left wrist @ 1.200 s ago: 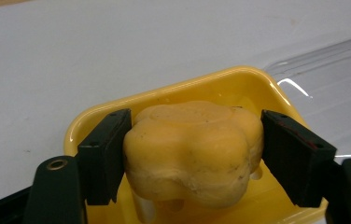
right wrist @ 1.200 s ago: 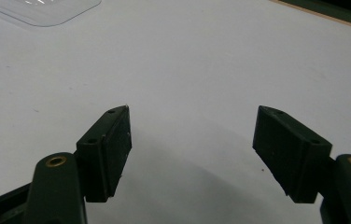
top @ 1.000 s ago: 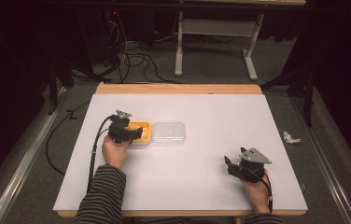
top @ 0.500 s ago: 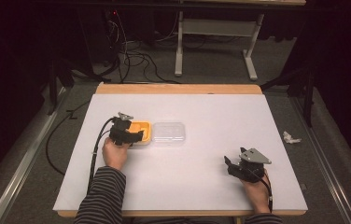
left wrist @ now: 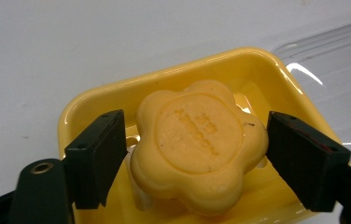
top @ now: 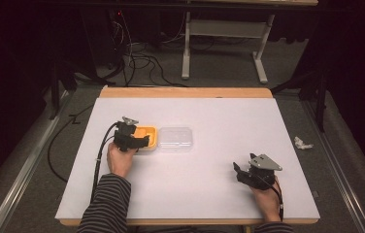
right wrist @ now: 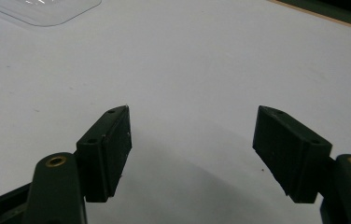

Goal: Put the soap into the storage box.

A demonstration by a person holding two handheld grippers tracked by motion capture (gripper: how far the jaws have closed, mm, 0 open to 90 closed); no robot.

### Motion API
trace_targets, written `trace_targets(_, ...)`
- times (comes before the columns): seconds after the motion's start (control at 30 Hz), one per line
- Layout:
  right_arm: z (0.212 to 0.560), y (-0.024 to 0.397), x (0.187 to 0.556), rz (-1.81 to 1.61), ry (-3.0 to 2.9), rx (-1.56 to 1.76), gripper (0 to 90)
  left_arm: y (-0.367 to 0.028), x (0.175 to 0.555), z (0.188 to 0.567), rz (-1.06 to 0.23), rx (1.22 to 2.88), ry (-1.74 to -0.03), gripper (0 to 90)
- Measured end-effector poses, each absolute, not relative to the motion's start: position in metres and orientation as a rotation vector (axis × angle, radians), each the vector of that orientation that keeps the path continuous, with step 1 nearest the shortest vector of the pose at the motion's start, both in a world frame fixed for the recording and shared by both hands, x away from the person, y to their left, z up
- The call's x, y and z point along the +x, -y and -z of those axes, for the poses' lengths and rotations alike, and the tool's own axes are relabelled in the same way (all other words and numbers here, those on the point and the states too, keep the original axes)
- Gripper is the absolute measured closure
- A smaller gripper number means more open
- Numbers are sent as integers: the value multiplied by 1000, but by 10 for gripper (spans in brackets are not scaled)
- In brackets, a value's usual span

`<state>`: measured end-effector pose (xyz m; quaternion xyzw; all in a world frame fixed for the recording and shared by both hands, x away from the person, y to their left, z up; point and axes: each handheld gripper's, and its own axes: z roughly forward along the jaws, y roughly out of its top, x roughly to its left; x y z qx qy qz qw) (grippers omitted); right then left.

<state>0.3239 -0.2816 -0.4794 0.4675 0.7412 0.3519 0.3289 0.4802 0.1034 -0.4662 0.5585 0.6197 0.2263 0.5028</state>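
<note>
A flower-shaped orange soap (left wrist: 199,144) lies slightly tilted in a yellow soap dish (left wrist: 164,81). My left gripper (left wrist: 197,119) is open, with one jaw on each side of the soap and close to its edges. In the high view the left gripper (top: 143,141) hangs over the near side of the dish (top: 148,131), left of the table's middle. A clear plastic lid (top: 175,139) lies flat right beside the dish. My right gripper (top: 239,171) rests near the front right of the table, open, and nothing sits between its jaws (right wrist: 193,114).
The white table top (top: 229,116) has a wooden strip along its far edge. A corner of the clear lid (right wrist: 43,9) shows far ahead of the right gripper. A crumpled white scrap (top: 303,143) lies on the floor to the right. Cables trail off the left side.
</note>
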Motion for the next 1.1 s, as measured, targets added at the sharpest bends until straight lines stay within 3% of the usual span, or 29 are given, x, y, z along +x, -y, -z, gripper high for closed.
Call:
trace_targets(0.2, 479, 281, 324, -918, -1943, 1223, 286, -107, 476, 460, -542, 1326, -1483, 170)
trace_targets(1.1, 479, 281, 324, -915, -1941, 1225, 287, -96, 443, 432, -515, 1285, -1356, 173)
